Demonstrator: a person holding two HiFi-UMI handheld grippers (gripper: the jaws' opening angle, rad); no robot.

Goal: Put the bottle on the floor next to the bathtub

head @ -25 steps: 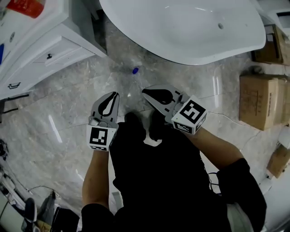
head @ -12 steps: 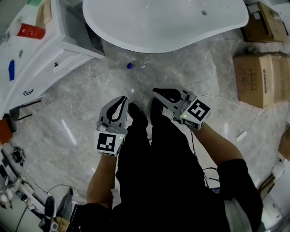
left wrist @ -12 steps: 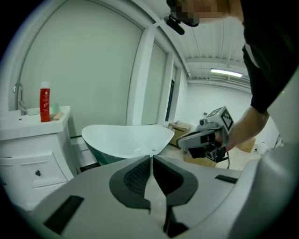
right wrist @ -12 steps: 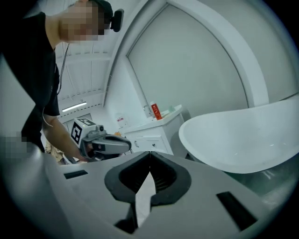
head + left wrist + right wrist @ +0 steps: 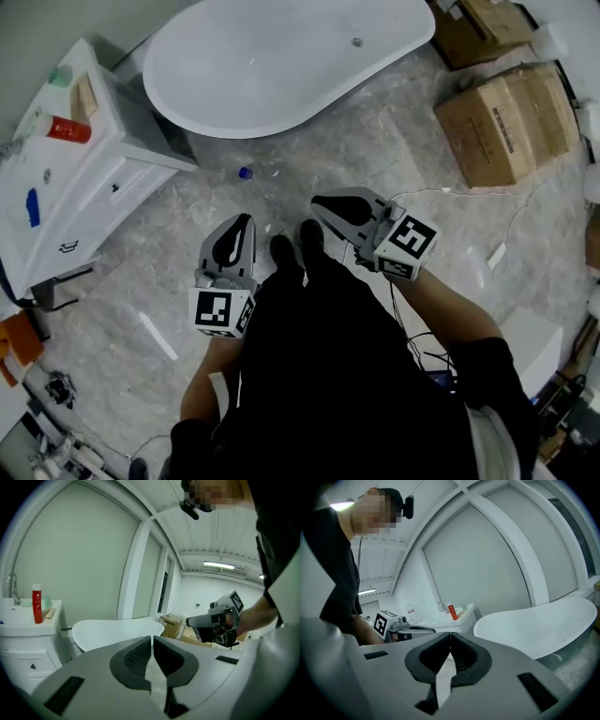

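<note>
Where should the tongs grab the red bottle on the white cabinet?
The red bottle stands upright, tall and slim, so I'd pinch its upper body from the sides, coming in level from the cabinet's front. A tap and small things stand close beside it.

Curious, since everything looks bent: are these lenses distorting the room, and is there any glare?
Head view: a wide lens bows the bathtub; a pale streak on the glossy floor looks like reflected light. Left gripper view: dark rounded corners, the white frame curves, the ceiling light is blown out. Right gripper view: the same fisheye bend.
</note>
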